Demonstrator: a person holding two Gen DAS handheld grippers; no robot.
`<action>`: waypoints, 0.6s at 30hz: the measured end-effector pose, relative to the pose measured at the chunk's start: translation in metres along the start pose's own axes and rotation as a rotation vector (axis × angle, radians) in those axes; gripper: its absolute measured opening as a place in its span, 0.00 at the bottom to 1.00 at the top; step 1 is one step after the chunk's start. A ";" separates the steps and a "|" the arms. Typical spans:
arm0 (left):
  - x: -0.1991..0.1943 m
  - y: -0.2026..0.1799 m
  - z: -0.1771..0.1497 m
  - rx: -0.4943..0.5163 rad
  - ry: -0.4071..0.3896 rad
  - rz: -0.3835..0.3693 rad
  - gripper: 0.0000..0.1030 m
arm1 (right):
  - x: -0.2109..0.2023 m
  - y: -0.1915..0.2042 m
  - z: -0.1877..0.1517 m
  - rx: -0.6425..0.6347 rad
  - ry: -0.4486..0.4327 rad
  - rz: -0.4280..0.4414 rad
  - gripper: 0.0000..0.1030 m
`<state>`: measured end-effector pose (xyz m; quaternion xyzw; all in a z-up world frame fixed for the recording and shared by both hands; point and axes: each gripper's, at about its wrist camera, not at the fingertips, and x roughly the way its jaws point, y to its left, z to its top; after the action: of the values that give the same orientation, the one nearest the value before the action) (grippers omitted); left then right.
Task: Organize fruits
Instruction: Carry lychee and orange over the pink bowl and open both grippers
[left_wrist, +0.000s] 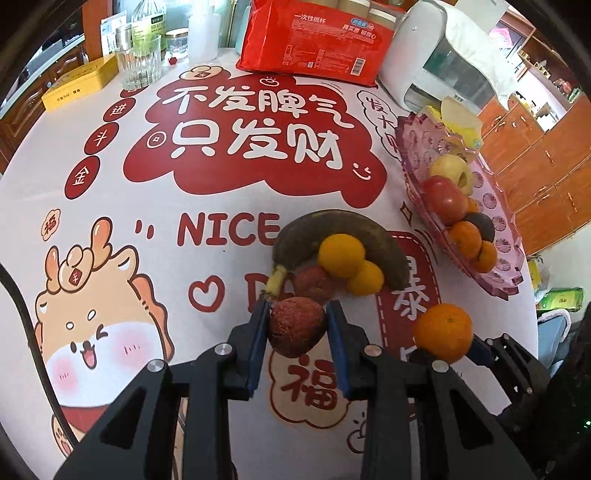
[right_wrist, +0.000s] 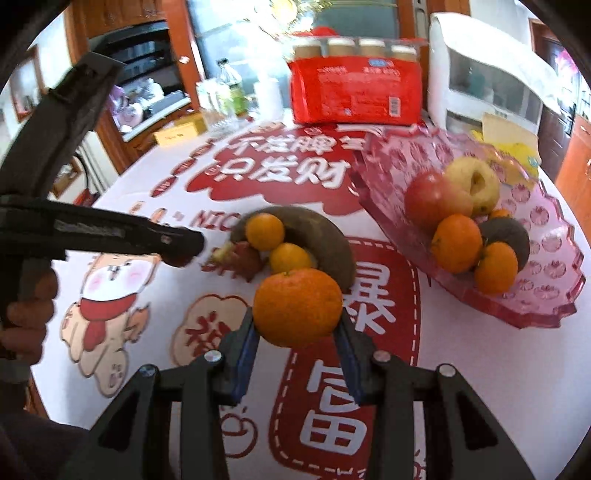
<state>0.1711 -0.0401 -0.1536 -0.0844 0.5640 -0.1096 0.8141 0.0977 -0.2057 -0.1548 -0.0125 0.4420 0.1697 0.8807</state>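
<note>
Rough red-brown fruit (left_wrist: 296, 326) clamped in left claw (left_wrist: 297, 314), lifted above surface (left_wrist: 229, 280). Orange (right_wrist: 297, 307) gripped between right claw (right_wrist: 297, 325) pads, near side. Just beyond: dark banana (right_wrist: 317, 240), two small oranges. Pink fruit tray (right_wrist: 546, 280) far right, holding apples, oranges.

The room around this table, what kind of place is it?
Most likely a home dining room or kitchen: wooden cabinets line the wall, and the printed tablecloth carries a pink fruit tray, a drinking glass and a red pack of paper cups.
</note>
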 end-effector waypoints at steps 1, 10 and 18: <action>-0.002 -0.003 -0.001 -0.001 -0.001 -0.001 0.29 | -0.006 0.001 0.001 -0.010 -0.013 0.013 0.39; -0.022 -0.052 -0.004 0.043 -0.062 -0.020 0.29 | -0.045 -0.013 0.008 -0.063 -0.085 0.024 0.39; -0.030 -0.105 0.003 0.064 -0.122 -0.061 0.29 | -0.073 -0.057 0.013 -0.063 -0.115 -0.025 0.39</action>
<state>0.1554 -0.1331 -0.0980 -0.0819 0.5066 -0.1470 0.8456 0.0846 -0.2785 -0.0969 -0.0361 0.3851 0.1727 0.9059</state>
